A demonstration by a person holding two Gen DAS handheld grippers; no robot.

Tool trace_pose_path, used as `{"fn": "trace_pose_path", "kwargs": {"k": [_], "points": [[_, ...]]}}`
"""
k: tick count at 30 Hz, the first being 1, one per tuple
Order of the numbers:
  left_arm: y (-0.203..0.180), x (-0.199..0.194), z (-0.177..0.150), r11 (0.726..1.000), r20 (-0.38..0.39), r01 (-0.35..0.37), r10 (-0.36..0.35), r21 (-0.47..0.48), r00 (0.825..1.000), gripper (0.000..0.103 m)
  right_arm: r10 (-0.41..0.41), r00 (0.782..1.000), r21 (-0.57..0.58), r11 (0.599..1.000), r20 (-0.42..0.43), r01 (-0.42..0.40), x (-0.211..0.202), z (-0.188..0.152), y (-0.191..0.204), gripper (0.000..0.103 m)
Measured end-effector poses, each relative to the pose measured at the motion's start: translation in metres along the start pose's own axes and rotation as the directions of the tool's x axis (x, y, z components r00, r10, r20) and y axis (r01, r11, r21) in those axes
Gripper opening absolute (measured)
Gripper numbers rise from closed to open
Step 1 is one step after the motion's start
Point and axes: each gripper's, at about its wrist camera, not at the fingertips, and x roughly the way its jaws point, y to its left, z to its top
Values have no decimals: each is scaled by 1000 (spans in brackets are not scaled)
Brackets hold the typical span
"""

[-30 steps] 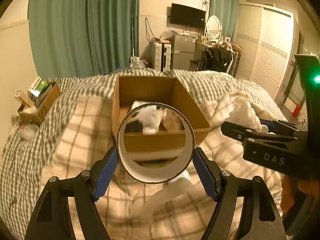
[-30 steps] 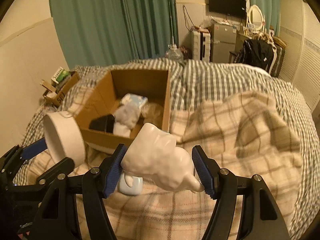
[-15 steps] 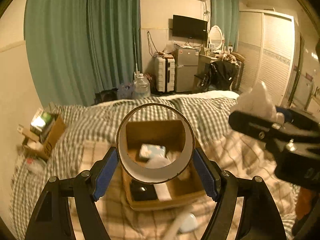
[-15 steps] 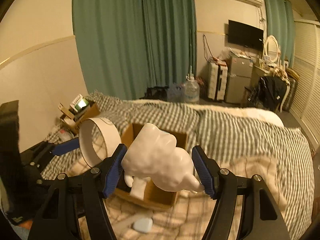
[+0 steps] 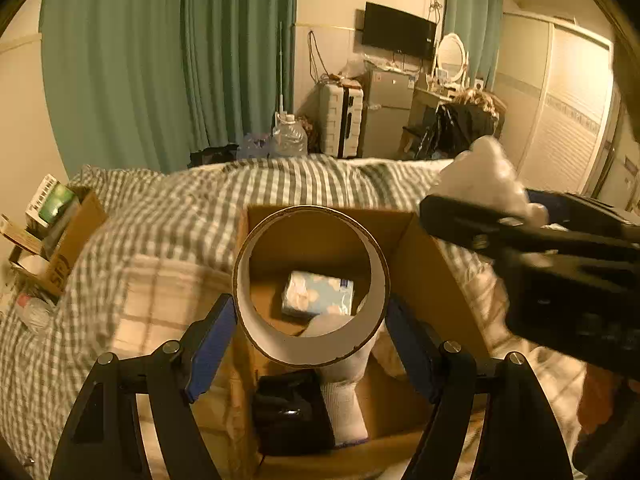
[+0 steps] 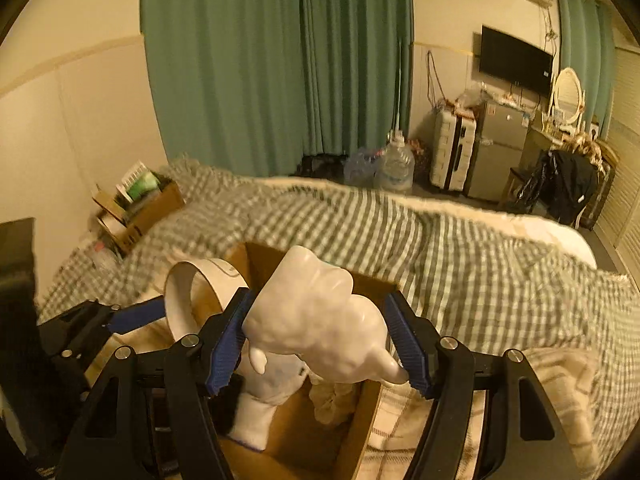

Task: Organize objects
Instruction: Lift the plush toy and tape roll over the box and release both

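My left gripper (image 5: 310,330) is shut on a white cardboard ring (image 5: 276,344) and holds it above the open cardboard box (image 5: 424,276) on the bed. My right gripper (image 6: 320,340) is shut on a white lumpy figurine (image 6: 316,324) and holds it over the same box (image 6: 360,420). The right gripper and figurine (image 5: 484,180) show at the right of the left wrist view. The ring (image 6: 180,300) and left gripper show at the left of the right wrist view. In the box lie a blue patterned packet (image 5: 320,294), a white sock (image 5: 344,400) and a black object (image 5: 292,416).
The box sits on a bed with a green checked cover (image 5: 180,208) and a beige plaid blanket (image 6: 520,400). A smaller cluttered cardboard box (image 5: 60,232) stands at the bed's left edge. Green curtains, a suitcase, a small fridge and a wardrobe stand beyond the bed.
Both grippers have moved forward with their objects, from in front of the box to above it. The box now lies directly under them.
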Motion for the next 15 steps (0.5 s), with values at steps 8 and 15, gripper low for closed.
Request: {"fn": "trace_pose_path", "kwargs": {"k": [8,15], "points": [[-13,24,-11,999,1,-6,6,49,1000,78,11,998,30,1000,-65,-9,53,-23,-15,67],[-3,21,-12,999,-5,35,-35,0,999,81,48,999,81,996,-2,-47,41,-19,-17,88]]}}
